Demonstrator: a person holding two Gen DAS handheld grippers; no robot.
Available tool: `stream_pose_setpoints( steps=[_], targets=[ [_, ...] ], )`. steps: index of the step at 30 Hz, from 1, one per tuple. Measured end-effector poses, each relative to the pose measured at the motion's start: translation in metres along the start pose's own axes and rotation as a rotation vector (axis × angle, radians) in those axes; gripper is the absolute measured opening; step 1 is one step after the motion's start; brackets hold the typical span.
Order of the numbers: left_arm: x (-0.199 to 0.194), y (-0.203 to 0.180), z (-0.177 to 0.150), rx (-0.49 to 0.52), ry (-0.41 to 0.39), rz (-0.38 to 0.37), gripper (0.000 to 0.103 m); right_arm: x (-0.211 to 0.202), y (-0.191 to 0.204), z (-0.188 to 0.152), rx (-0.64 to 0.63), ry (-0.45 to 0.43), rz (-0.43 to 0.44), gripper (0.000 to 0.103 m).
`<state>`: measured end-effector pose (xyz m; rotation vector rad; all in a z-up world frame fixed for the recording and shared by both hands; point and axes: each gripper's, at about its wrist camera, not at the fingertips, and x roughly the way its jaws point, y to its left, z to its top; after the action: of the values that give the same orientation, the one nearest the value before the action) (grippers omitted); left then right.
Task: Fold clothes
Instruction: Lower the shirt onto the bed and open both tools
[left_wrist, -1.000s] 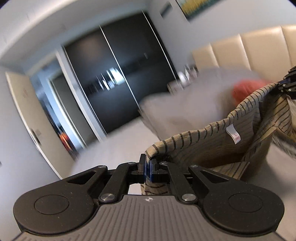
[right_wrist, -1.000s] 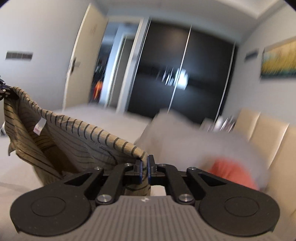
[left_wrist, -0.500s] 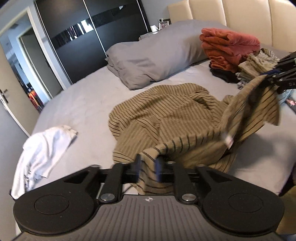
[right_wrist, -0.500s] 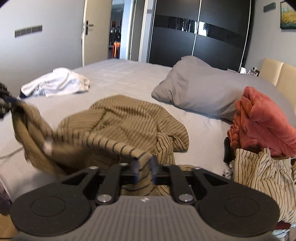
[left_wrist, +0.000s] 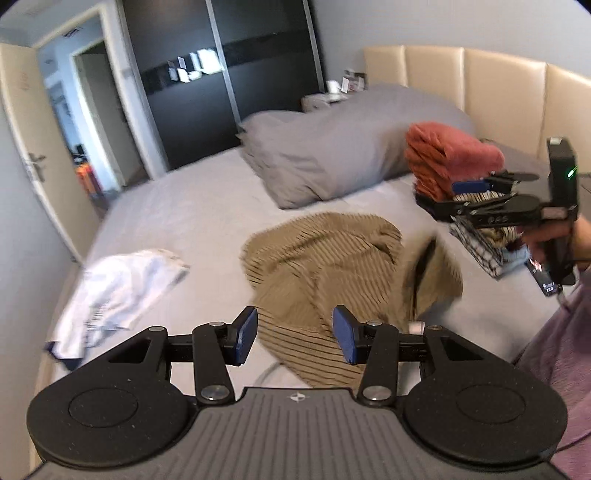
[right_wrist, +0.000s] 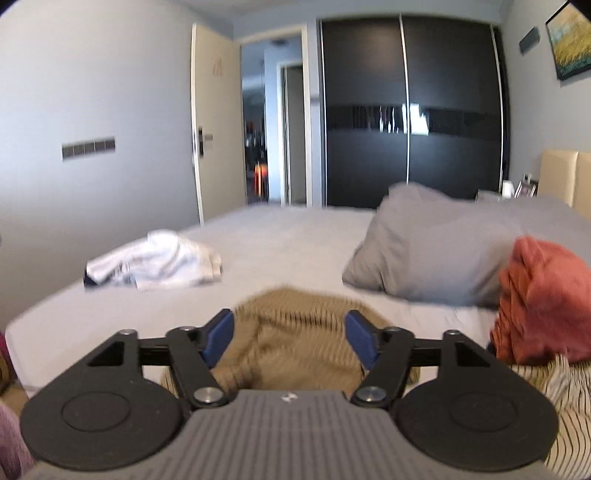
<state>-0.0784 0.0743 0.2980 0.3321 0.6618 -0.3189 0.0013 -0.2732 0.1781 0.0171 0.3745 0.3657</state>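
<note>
left tongs (left_wrist: 294, 334): just sprung apart, empty | right tongs (right_wrist: 291, 338): just opened wide, empty | striped shirt (left_wrist: 321, 266) crumpled on bed (left_wrist: 192, 218) ahead | white label, writing unreadable

- The striped shirt (left_wrist: 325, 258) lies crumpled on the bed (left_wrist: 177, 206), about midway across it.
- The pillow (left_wrist: 332, 155) rests behind the shirt, against the headboard (left_wrist: 498, 88).
- A folded stack of clothes (left_wrist: 450, 158) sits right of the pillow, near the bed's right edge.
- A loose garment (left_wrist: 122, 284) lies well apart to the shirt's left, by the bed's left edge.
- The wardrobe (left_wrist: 221, 74) stands behind the bed, with the open door (left_wrist: 33, 158) to its left.
- The left tool (left_wrist: 294, 334) hangs before the shirt's near edge; the right tool (left_wrist: 469, 199) hangs in front of the stack.
</note>
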Motion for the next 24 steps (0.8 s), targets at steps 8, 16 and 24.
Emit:
stream_pose_setpoints(
  steps=[8,16,24],
  targets=[
    [-0.167,0.015,0.050,-0.018,-0.153,0.156,0.043,0.020,0.005,0.007,0.088,-0.011,-0.028,0.077],
    [-0.301,0.014,0.089,-0.034,-0.316,0.253,0.045,0.023,0.005,0.013,0.116,-0.054,-0.071,0.079],
    [-0.363,0.038,0.121,-0.131,-0.423,0.204,0.047,0.017,-0.007,0.021,0.149,-0.125,-0.122,0.081]
  ],
)
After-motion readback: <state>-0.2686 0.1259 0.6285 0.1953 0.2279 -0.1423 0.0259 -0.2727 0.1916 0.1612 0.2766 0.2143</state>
